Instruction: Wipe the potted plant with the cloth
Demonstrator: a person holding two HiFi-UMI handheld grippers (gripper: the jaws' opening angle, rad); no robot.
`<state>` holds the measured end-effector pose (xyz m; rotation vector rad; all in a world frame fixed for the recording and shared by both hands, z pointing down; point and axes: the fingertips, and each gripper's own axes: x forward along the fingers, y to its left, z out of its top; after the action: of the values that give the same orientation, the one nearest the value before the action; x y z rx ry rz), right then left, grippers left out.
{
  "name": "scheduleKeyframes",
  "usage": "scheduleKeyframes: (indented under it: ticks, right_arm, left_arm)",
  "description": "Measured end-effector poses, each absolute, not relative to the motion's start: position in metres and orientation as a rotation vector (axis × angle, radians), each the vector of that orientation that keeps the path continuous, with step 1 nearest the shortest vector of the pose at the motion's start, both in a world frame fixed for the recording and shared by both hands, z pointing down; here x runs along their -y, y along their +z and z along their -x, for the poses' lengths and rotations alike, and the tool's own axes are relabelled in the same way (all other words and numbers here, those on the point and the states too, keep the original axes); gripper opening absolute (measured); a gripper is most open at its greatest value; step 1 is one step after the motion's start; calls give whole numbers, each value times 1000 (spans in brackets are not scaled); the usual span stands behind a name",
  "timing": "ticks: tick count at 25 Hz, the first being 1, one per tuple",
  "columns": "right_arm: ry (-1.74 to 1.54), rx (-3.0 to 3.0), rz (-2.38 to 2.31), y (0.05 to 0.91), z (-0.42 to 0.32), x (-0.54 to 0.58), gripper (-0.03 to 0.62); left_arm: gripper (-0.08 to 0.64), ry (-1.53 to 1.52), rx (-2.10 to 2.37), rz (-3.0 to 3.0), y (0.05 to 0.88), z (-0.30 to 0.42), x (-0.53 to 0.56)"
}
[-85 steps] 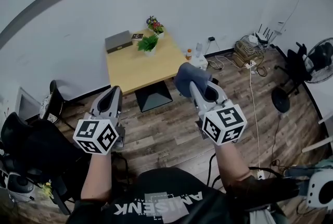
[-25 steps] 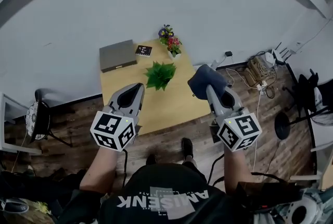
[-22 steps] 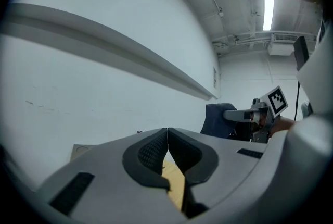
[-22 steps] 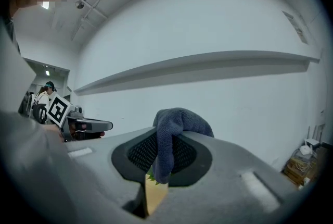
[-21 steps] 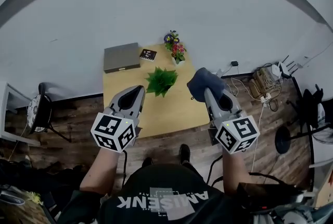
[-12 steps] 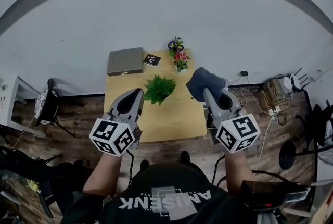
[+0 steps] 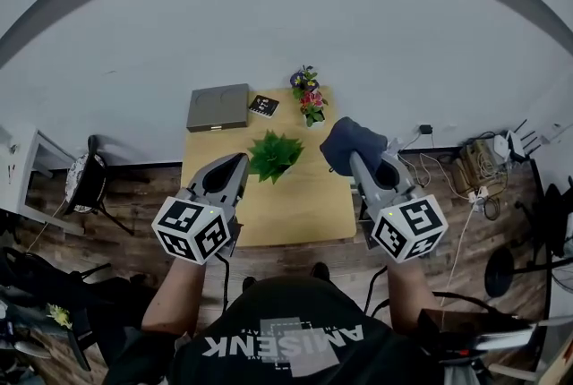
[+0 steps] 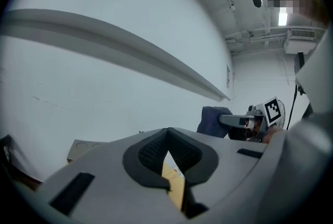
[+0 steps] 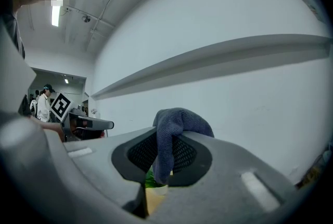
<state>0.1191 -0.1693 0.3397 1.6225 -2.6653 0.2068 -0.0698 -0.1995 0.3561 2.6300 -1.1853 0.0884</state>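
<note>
Head view: both arms up at the near side of the worktop (image 7: 295, 215), left claw (image 7: 239, 159) and right claw (image 7: 354, 161) flanking the potted plant (image 7: 273, 153), which stands mid-worktop, not yet touched.

Left gripper view: pressed fully together, gripping nothing.

Right gripper view: clamped on a fold of the cloth (image 9: 174, 124), the rest humped over the top.

Likely to tip or shove the pot if wiped hard with nothing steadying it; could also bend leaves, or drag the cloth loose.
</note>
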Motion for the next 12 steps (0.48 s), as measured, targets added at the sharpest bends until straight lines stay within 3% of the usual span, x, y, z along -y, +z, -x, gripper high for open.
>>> scheduleKeyframes:
  ticks: [4, 12]
  right_arm:
    - [184, 2671, -1629, 336, -123, 168, 37]
    - [188, 2663, -1650, 336, -137, 162, 37]
  left_arm:
    - [3, 134, 1209, -2693, 356, 63, 201]
    - [117, 290, 1085, -2743, 379, 36, 196]
